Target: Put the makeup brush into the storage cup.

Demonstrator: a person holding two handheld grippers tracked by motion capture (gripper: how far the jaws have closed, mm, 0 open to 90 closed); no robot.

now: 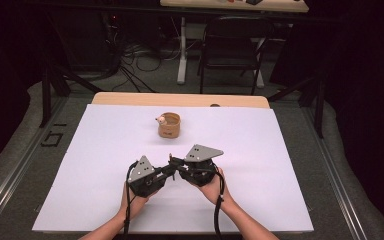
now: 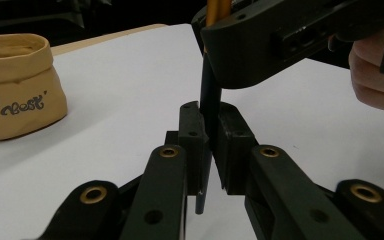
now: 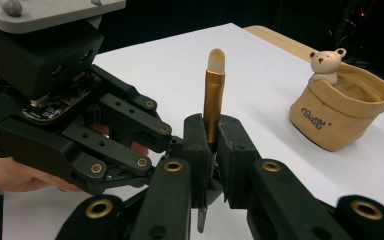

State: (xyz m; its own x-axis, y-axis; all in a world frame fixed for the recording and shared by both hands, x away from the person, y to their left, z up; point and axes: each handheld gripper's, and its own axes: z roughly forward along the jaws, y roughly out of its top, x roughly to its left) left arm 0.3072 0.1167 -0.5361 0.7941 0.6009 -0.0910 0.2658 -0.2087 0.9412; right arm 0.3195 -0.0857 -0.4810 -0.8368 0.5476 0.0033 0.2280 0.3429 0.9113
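Makeup brush (image 3: 213, 95), upright, bristles up: both the right gripper (image 3: 209, 150) and the left gripper (image 2: 209, 145) are clamped on its handle (cup (image 1: 169, 125) well beyond).

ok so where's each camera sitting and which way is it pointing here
High view: above the person's side, looking forward and down on the white table; both forearms, left gripper and right gripper meet mid-table.
Left gripper view: rides the left gripper, looks along its jaws clamped on the dark handle of a brush; the right gripper crosses above.
Right gripper view: rides the right gripper, jaws clamped near the gold ferrule; the left gripper body shows alongside.
Shared: both gripper views show the tan pot.
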